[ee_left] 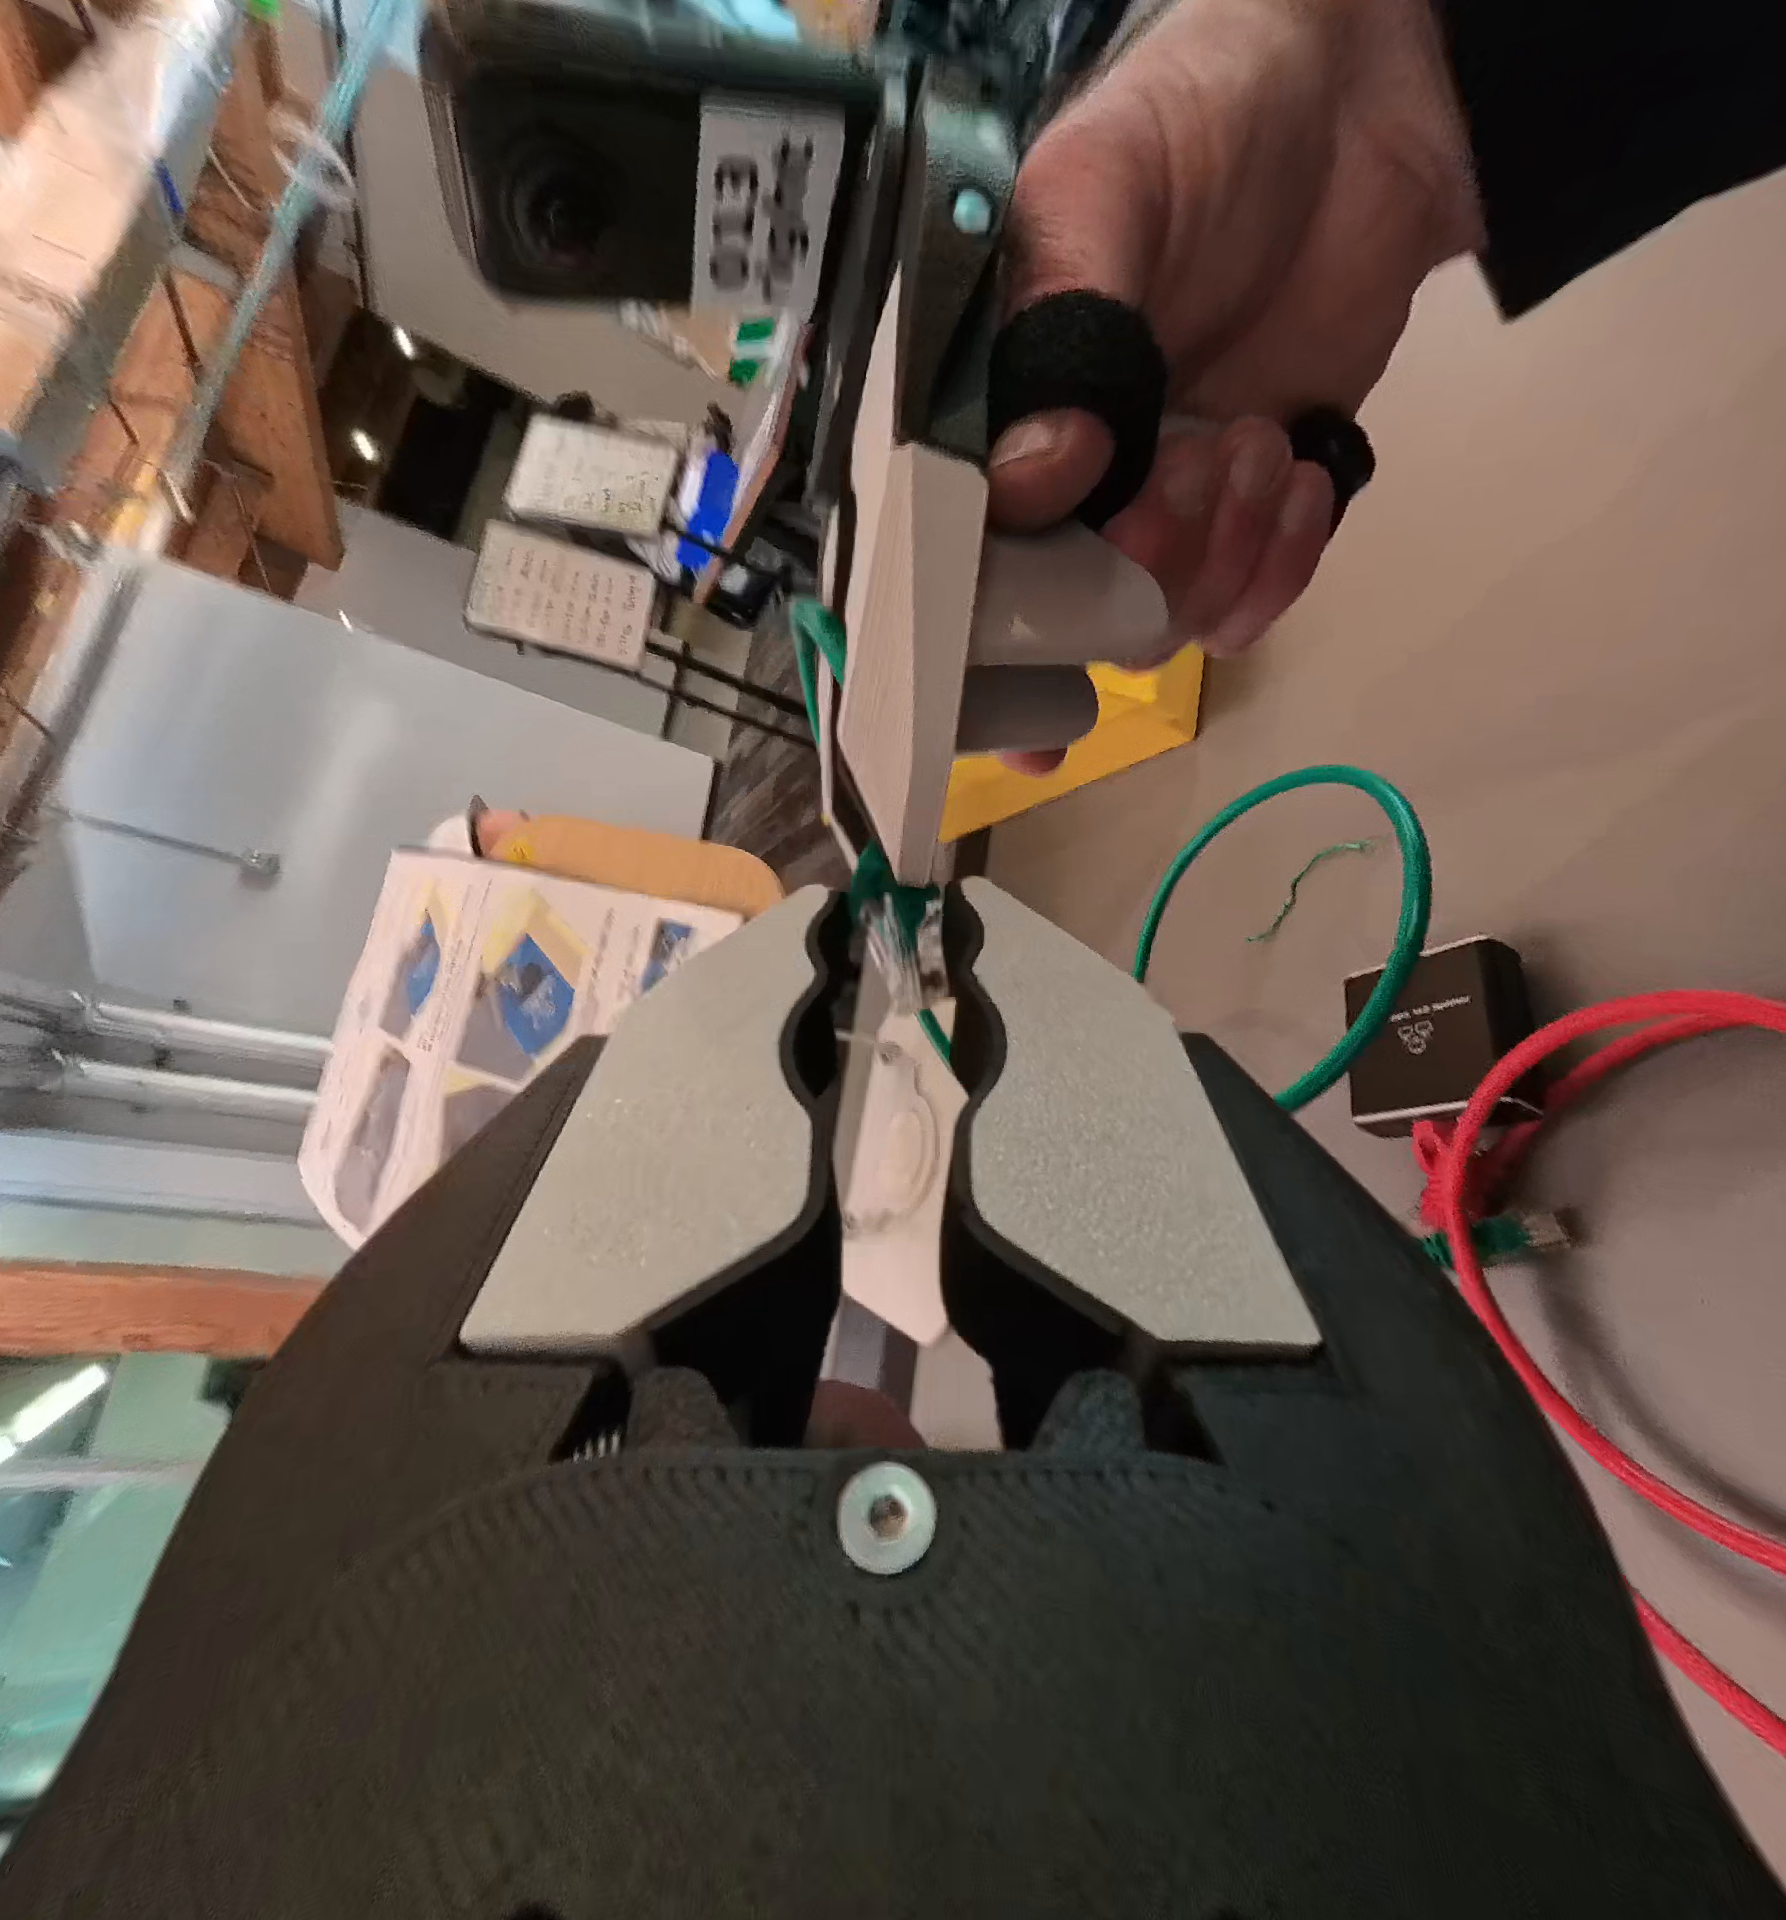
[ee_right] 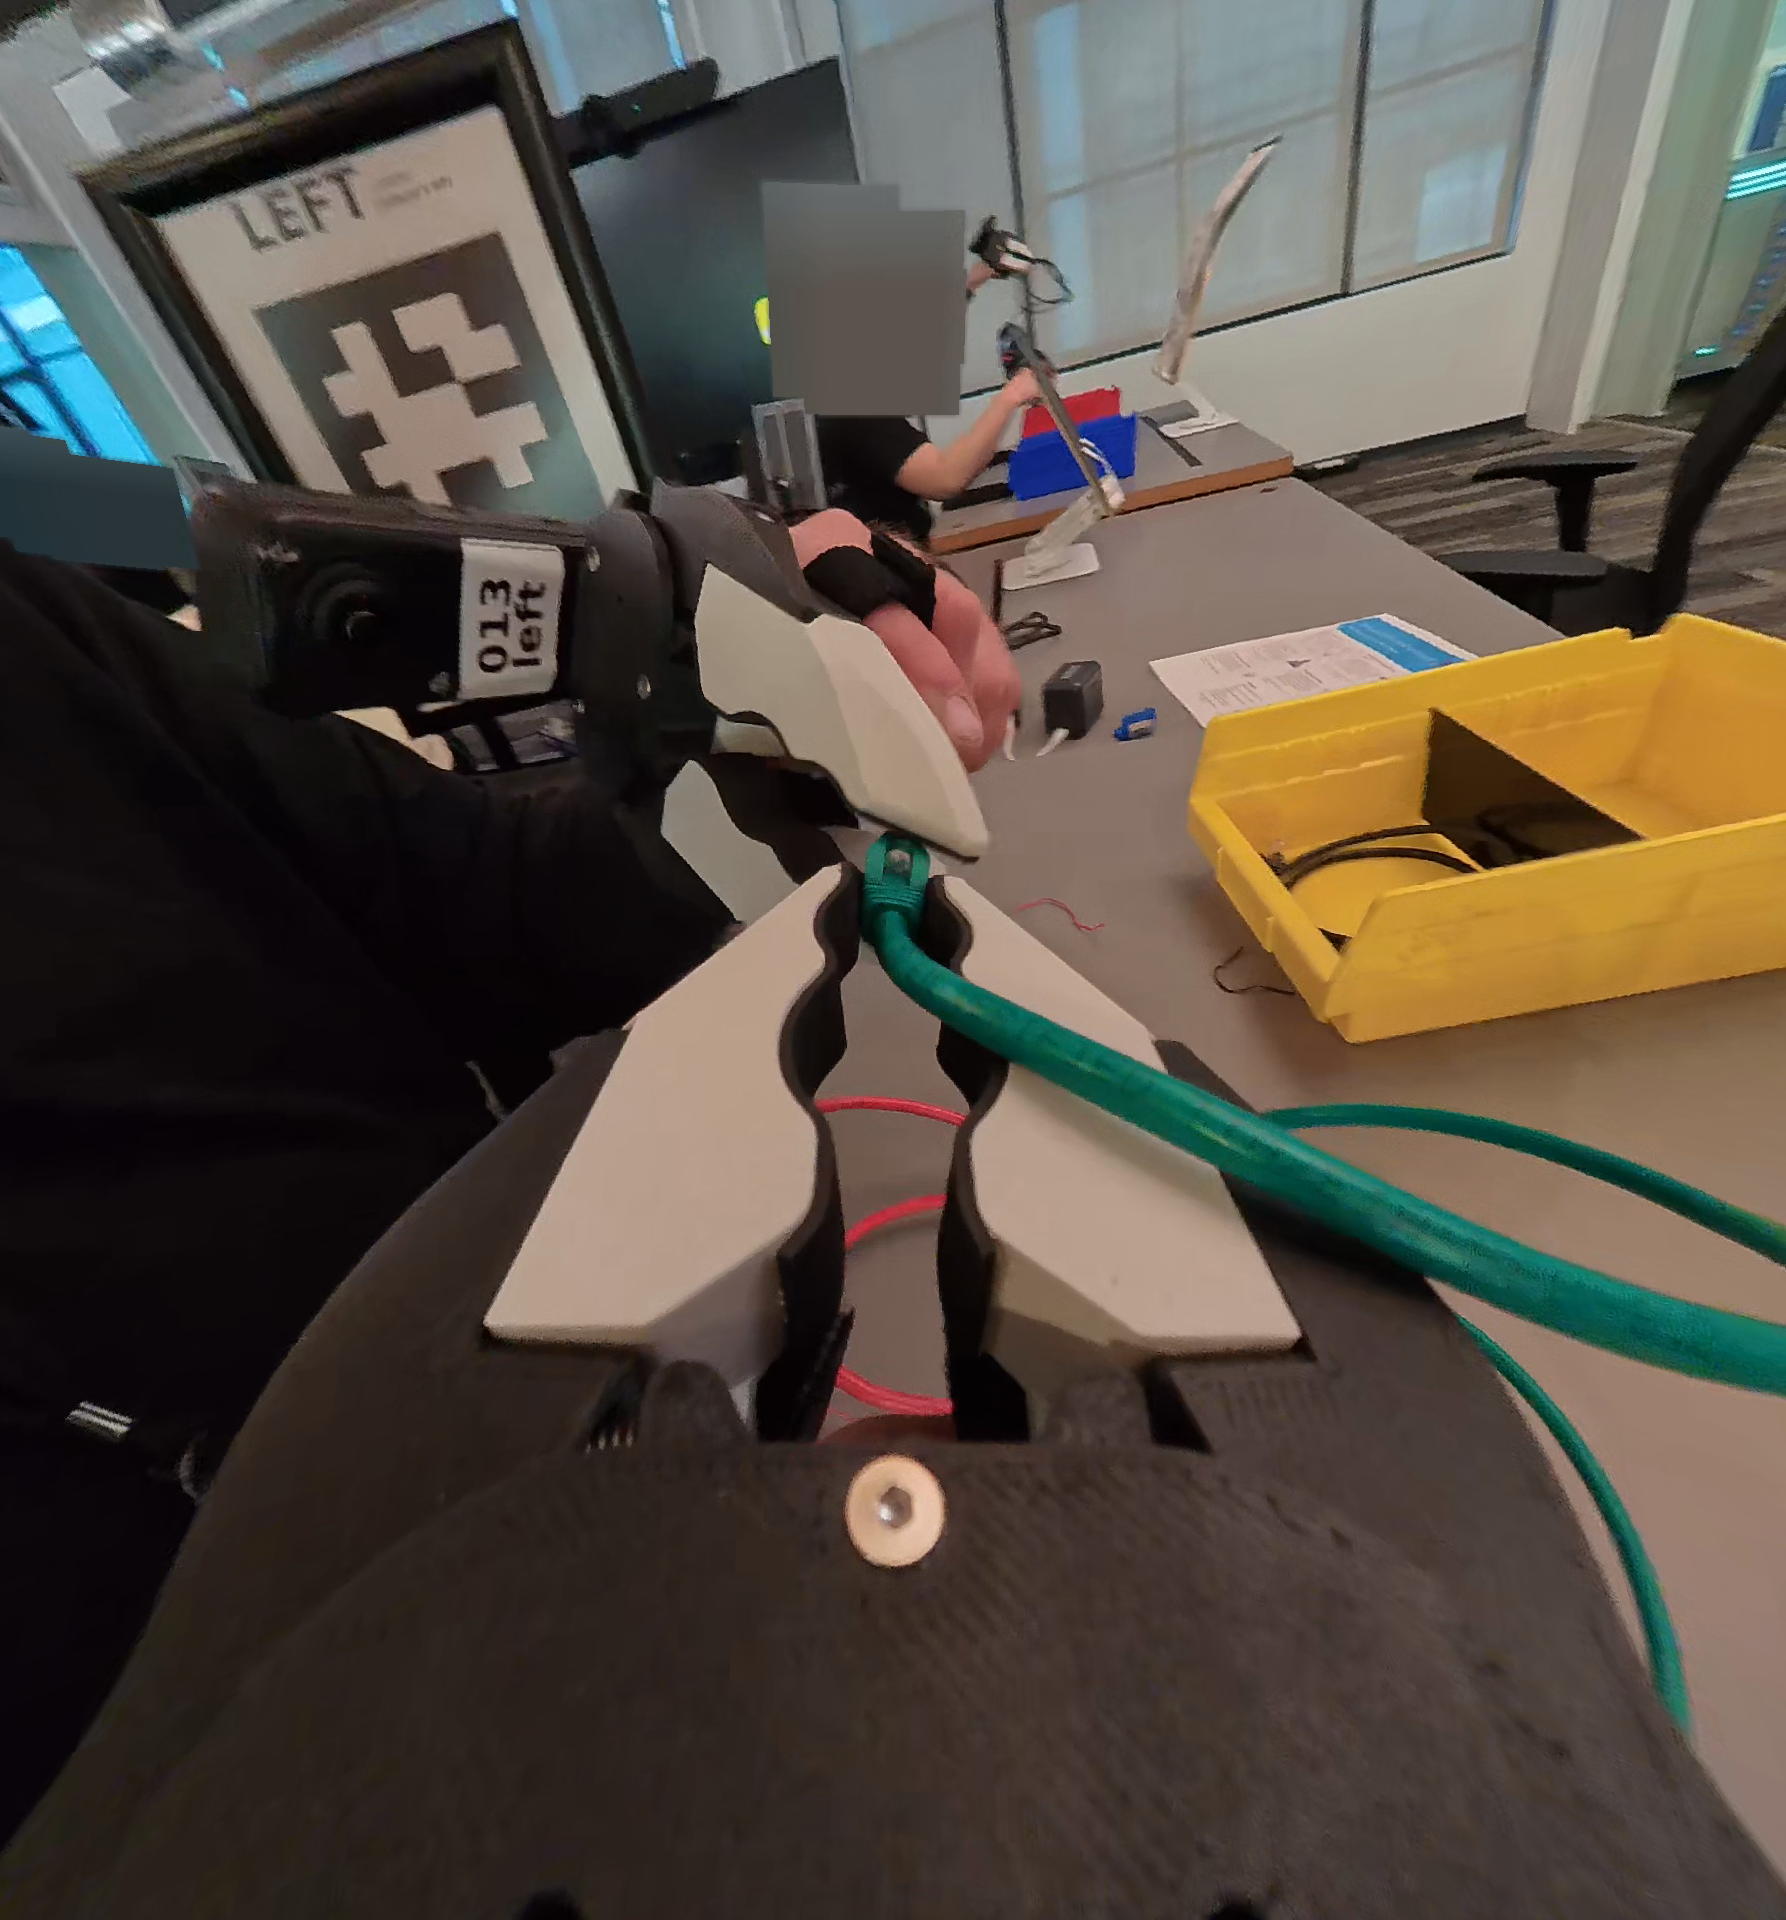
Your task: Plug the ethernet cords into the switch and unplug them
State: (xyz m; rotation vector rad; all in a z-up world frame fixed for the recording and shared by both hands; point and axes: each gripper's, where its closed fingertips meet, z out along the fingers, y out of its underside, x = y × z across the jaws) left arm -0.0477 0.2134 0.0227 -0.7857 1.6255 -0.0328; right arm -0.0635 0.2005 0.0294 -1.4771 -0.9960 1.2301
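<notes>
The right gripper [ee_right: 894, 883] has a black ribbed plastic body and pale grey wedge fingers with wavy black inner edges. Its tips are pinched shut on the rubber boot of the green cord [ee_right: 1232, 1143], which runs thick and ridged back over one finger. The left gripper [ee_left: 894, 909] is built the same, with speckled grey pads. Its tips stand only a narrow gap apart, one on each side of the clear plug [ee_left: 904, 961] at that cord's end, and seem to press on it. So the plug hangs in the air between both tools, above the table [ee_right: 1128, 987] and well apart from the switch [ee_left: 1434, 1039]. The switch is a small black box with rounded edges and small white print and a symbol on top, too small to read. The green cord curves round just beside it. A braided red cord [ee_left: 1595, 1039] loops on the smooth grey tabletop next to it, knotted near a second loose green plug end [ee_left: 1523, 1236]. Each tool is held by a hand wearing black fabric finger sleeves, the right hand [ee_left: 1232, 312] and the left hand [ee_right: 910, 623]. The left tool's camera carries a white sticker [ee_right: 510, 623] with black print. Farther along lie a yellow plastic bin [ee_right: 1491, 883] with a black divider, a small black charger [ee_right: 1073, 698] and a printed sheet [ee_right: 1294, 665]. Behind them stands a framed placard [ee_right: 401, 364] with a blocky black-and-white marker. A person [ee_right: 889, 468] sits at a far desk by a blue bin [ee_right: 1071, 457].
</notes>
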